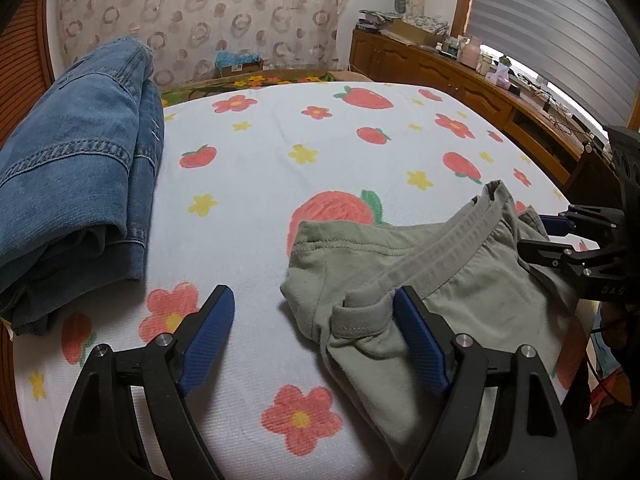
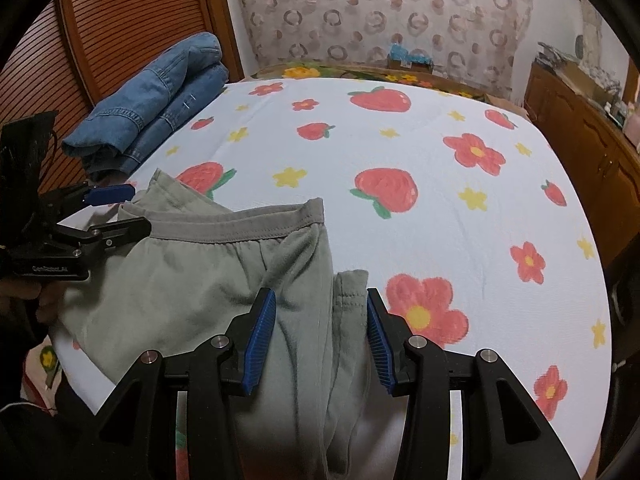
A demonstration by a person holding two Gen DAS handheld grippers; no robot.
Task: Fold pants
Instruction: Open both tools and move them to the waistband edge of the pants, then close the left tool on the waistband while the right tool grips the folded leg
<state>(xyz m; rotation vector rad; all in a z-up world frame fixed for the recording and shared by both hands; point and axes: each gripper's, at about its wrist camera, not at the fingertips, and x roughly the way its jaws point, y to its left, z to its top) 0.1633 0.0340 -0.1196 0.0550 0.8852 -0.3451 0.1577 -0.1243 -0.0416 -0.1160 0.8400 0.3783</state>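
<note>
Both tongs, the left gripper (image 1: 314, 332) and right gripper (image 2: 322, 336), are open and hold nothing, so pinch the green pants (image 2: 200, 280) under them evenly.

The crumpled grey-green cotton pants (image 2: 208, 280) lie at the near edge of the bed with the flower-and-strawberry printed white cover (image 2: 420, 152). The folded blue denim garment (image 2: 160, 100) lies on the same bed, far to the left behind them. A long brown wooden cabinet (image 1: 460, 76) stands to the right of the bed.
</note>
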